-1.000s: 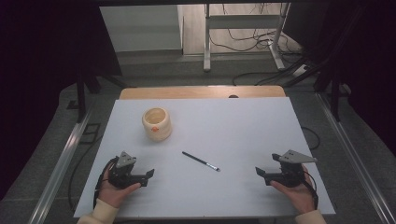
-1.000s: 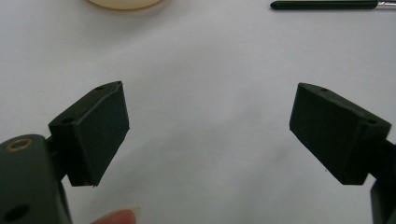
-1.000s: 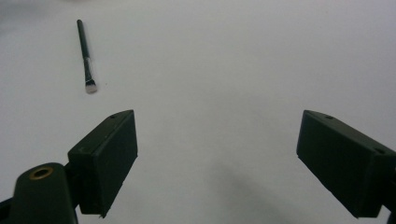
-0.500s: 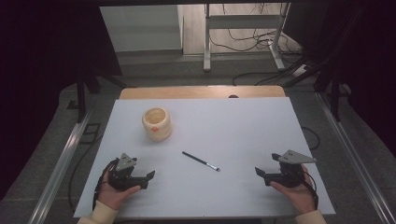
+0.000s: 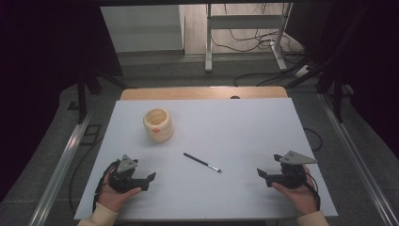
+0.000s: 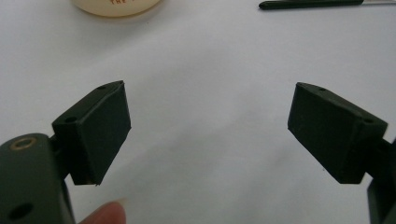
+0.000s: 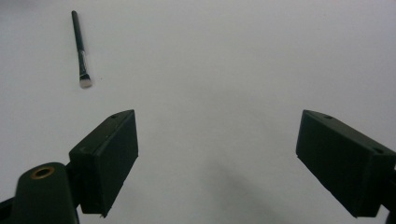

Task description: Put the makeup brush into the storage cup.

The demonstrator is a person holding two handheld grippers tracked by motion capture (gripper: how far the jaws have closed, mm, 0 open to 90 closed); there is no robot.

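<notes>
At the left edge of the white worktop [image 5: 244, 122] the left gripper [image 5: 141, 179] rests low in the person's hand, its jaws spread wide with nothing between them. Up and to its right stands a cream-coloured ribbed pot [image 5: 158, 125], upright, mouth open, well apart from both grippers. Near the middle lies the brush [image 5: 202, 162], a thin dark-handled thing with a short metal ferrule and a small pale tip, flat on the worktop and slanting from upper left down to lower right, tip toward the right hand. At the far right the right gripper [image 5: 268, 175] sits low in the other hand, jaws also wide apart and empty; in the right gripper view the brush [image 7: 80, 49] lies ahead and off to one side.

By my reading nothing has been started: the brush lies untouched and the pot looks empty from here. Picking up the brush, and perhaps standing it in the pot, all remains to do.
</notes>
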